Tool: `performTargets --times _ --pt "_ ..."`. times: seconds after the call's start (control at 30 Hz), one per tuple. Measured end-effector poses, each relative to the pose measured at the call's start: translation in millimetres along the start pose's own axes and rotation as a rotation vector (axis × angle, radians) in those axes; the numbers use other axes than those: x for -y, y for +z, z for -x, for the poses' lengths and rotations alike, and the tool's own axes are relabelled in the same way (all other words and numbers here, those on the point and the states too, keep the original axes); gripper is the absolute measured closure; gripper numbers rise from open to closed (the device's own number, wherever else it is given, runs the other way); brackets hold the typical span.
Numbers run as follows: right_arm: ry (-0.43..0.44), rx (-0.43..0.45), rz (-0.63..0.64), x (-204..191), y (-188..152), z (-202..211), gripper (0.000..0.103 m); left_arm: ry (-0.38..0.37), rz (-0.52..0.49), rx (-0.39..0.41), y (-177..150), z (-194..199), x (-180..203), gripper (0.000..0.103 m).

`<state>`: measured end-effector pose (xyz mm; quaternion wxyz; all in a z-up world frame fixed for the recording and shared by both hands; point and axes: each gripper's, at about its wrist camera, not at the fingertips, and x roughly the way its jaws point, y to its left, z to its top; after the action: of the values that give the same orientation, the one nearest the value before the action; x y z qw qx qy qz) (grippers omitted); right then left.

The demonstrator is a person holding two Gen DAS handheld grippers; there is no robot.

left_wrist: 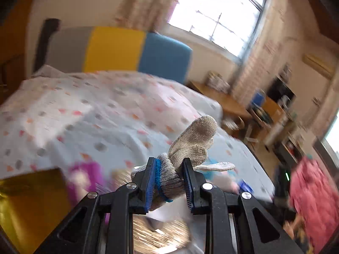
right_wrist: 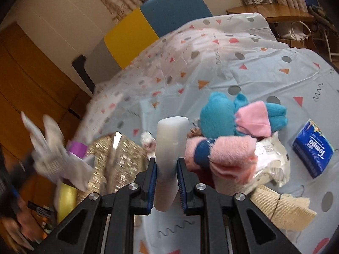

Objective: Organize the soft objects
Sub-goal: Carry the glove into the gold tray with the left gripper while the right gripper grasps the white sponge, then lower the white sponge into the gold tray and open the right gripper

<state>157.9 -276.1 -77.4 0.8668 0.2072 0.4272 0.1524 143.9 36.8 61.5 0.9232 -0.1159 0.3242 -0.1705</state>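
Observation:
My left gripper (left_wrist: 168, 165) is shut on a grey knitted glove (left_wrist: 192, 141) at its blue-striped cuff, and the glove's fingers stick up above the patterned bed cover (left_wrist: 84, 114). The left wrist view is blurred by motion. In the right wrist view that same glove (right_wrist: 48, 148) shows as a blur at the left. My right gripper (right_wrist: 166, 163) is shut on a pale white soft roll (right_wrist: 171, 139) that stands upright between the blue pads. Behind it lie a pile of teal and pink soft items (right_wrist: 220, 114) and a fuzzy pink sock with a blue band (right_wrist: 228, 150).
A gold sequinned box (right_wrist: 114, 156) sits left of the pile, and a gold box (left_wrist: 29, 203) shows at the lower left. A blue tissue pack (right_wrist: 313, 148), a crinkled plastic bag (right_wrist: 273, 158) and a cream knitted piece (right_wrist: 284, 209) lie on the right. A headboard (right_wrist: 148, 21) stands behind the bed.

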Motion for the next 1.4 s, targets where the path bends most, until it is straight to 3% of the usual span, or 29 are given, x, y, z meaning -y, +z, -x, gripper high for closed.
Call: performTargets --times 0.1,0.23,0.4,0.53,0.6,0.77,1.07,1.4 --pt "-0.017 -0.017 0.032 -3.2 -3.6 -5.2 0.085 0.095 0.06 0.053 10.1 16.4 -46.9 0.078" --pt "-0.02 -0.017 0.057 -7.4 -5.5 -5.4 0.085 0.265 0.168 0.064 -5.4 37.5 -124.3 0.078" --pt "-0.037 -0.024 0.067 -9.1 -6.4 -7.6 0.085 0.413 0.278 -0.042 -60.2 39.1 -199.3 0.078" --pt "-0.044 -0.026 0.065 -9.6 -6.5 -8.3 0.085 0.425 0.33 -0.119 -90.7 25.3 -217.7 0.078" --pt "-0.051 -0.03 0.067 -9.6 -7.5 -9.5 0.085 0.394 0.375 -0.143 -94.3 15.8 -218.3 0.075" --pt "-0.065 -0.036 0.068 -8.0 -7.5 -11.5 0.085 0.423 0.349 -0.114 -94.1 15.1 -196.9 0.043" --pt "-0.082 -0.039 0.081 -9.4 -8.1 -13.0 0.085 0.563 0.211 -0.101 -118.4 39.6 -164.6 0.026" --pt "-0.085 -0.023 0.078 -10.7 -7.5 -8.2 0.085 0.588 0.173 -0.06 -146.0 70.6 -143.7 0.005"
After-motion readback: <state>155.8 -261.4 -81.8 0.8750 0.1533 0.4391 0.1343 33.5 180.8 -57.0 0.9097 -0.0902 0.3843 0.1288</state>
